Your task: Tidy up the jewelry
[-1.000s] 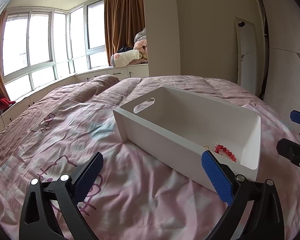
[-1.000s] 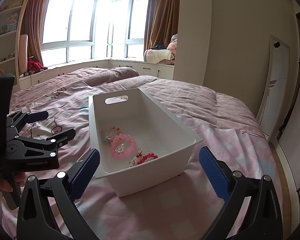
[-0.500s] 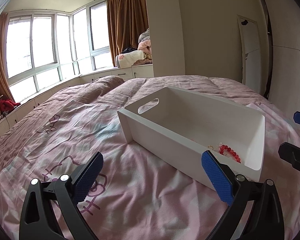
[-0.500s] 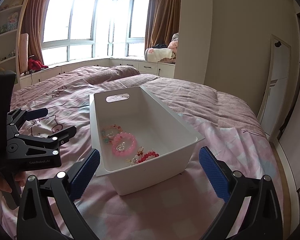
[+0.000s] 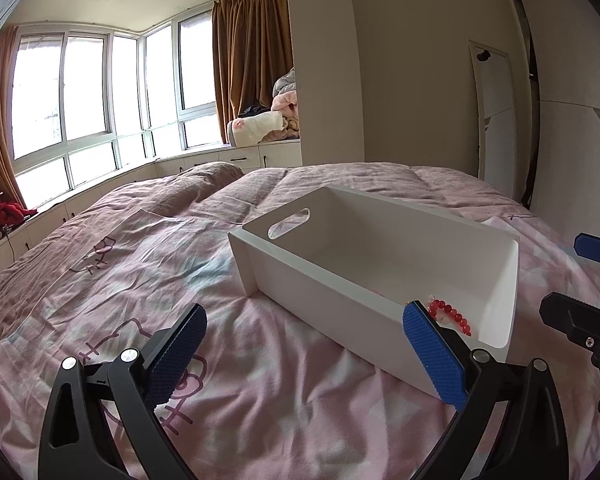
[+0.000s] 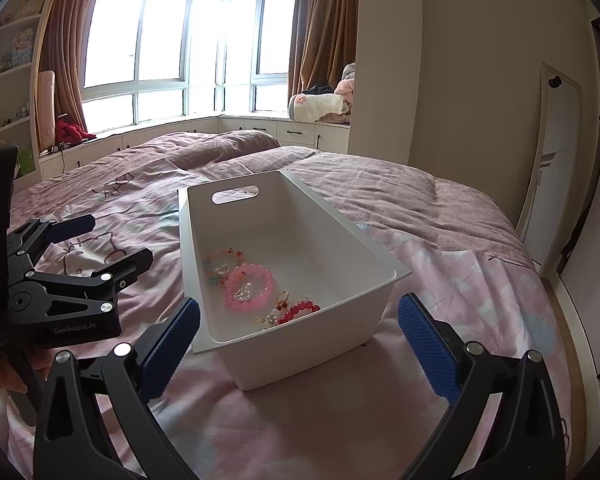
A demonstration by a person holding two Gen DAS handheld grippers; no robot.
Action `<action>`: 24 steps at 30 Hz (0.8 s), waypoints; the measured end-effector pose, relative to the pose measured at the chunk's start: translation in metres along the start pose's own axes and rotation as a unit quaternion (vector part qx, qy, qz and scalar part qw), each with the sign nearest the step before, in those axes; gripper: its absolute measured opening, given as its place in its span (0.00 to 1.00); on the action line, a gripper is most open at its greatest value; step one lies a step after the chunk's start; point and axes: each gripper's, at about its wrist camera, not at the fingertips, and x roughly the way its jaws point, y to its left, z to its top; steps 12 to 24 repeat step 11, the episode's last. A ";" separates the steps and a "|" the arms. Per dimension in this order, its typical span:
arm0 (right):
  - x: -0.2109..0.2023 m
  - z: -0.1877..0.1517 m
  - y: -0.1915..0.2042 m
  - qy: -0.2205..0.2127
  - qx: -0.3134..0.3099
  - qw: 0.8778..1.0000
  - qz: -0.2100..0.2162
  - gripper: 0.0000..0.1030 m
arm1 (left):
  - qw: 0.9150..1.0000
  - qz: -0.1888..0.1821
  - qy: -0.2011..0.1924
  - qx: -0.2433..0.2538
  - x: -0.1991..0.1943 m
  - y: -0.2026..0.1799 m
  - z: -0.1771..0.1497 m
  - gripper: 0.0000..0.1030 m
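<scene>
A white plastic bin (image 6: 352,236) with a handle slot stands on the pink bed; it also shows in the left wrist view (image 5: 340,308). Inside lie a pink bead bracelet (image 6: 249,287), a red bead bracelet (image 6: 298,311) and a multicoloured bracelet (image 6: 224,260). In the left wrist view only the red bracelet (image 5: 450,314) shows. My left gripper (image 5: 306,354) is open and empty, left of the bin; it shows in the right wrist view (image 6: 112,242). My right gripper (image 6: 298,344) is open and empty, just before the bin's near end; it shows in the left wrist view (image 5: 580,276).
The pink quilt (image 5: 120,280) covers the whole bed. A window bench with folded blankets (image 6: 324,106) runs along the far wall. A wall and a door (image 6: 556,152) stand to the right. Shelves (image 6: 8,52) stand at the left.
Both grippers have drawn back and lifted slightly; the bin sits a little lower and farther in both views. Both stay open and empty.
</scene>
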 end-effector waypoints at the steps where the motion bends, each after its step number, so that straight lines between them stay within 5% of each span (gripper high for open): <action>1: 0.000 0.000 0.000 0.000 0.000 1.000 0.000 0.95 | 1.000 0.000 0.000 0.000 0.000 0.000 0.000 0.97; 24: 0.000 0.000 0.000 0.002 0.003 1.000 0.001 0.95 | 1.000 -0.003 0.004 0.007 0.002 -0.001 -0.001 0.97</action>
